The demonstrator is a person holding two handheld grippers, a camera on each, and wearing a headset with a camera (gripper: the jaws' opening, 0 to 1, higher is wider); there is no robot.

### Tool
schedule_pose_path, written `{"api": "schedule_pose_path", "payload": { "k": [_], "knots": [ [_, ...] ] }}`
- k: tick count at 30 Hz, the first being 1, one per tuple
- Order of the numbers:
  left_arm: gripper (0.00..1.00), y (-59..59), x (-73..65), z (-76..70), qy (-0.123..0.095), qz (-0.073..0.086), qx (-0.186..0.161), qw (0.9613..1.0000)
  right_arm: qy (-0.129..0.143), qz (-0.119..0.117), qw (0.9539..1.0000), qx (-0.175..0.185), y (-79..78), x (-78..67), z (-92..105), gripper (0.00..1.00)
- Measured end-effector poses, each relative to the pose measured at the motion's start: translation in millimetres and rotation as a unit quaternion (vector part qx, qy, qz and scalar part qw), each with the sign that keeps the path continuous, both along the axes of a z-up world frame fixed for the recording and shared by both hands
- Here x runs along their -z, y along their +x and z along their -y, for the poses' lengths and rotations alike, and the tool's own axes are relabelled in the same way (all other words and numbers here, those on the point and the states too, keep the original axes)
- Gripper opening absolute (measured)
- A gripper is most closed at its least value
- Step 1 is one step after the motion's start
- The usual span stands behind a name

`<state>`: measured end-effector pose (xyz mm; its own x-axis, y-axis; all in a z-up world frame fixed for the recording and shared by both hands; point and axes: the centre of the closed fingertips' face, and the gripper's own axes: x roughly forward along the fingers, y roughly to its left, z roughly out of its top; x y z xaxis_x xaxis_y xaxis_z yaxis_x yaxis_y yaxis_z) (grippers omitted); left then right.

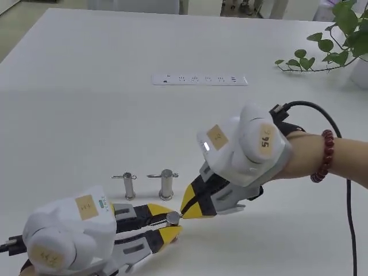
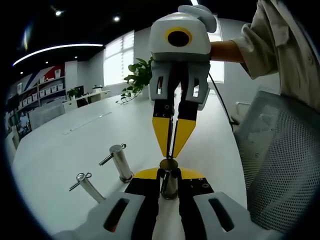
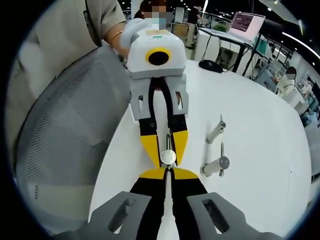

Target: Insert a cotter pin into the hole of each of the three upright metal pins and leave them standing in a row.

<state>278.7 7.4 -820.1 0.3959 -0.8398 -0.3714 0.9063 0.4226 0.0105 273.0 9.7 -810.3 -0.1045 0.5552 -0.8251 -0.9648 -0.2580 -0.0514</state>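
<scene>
White workbench (image 1: 86, 103): left tongs (image 2: 169, 175) clamp a metal pin (image 2: 169, 186), right tongs (image 3: 168, 173) pinch a cotter pin (image 2: 170, 138).

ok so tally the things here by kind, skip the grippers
metal pins: 3
cotter pins: 3
power strip: 1
plant: 1
total: 8

Ahead of you a power strip (image 1: 199, 79) lies on the white table (image 1: 86, 103); a plant (image 1: 347, 26) stands far right, a chair (image 2: 285, 165) at the table's edge.
</scene>
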Motion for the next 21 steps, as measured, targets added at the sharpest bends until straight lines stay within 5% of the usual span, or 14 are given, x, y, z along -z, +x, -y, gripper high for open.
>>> {"api": "schedule_pose_path", "payload": {
  "k": [8,21],
  "knots": [
    [0.14,-1.6,2.7,0.8,0.008,-0.003,0.003,1.0000,-0.002,-0.002,1.0000,0.009,1.6,-0.1,-0.1,0.10],
    [0.32,-0.3,-10.2,-4.3,-0.025,-0.019,-0.009,0.9995,0.007,-0.009,0.9994,0.034,2.1,-3.5,-0.4,0.17]
  ]
}}
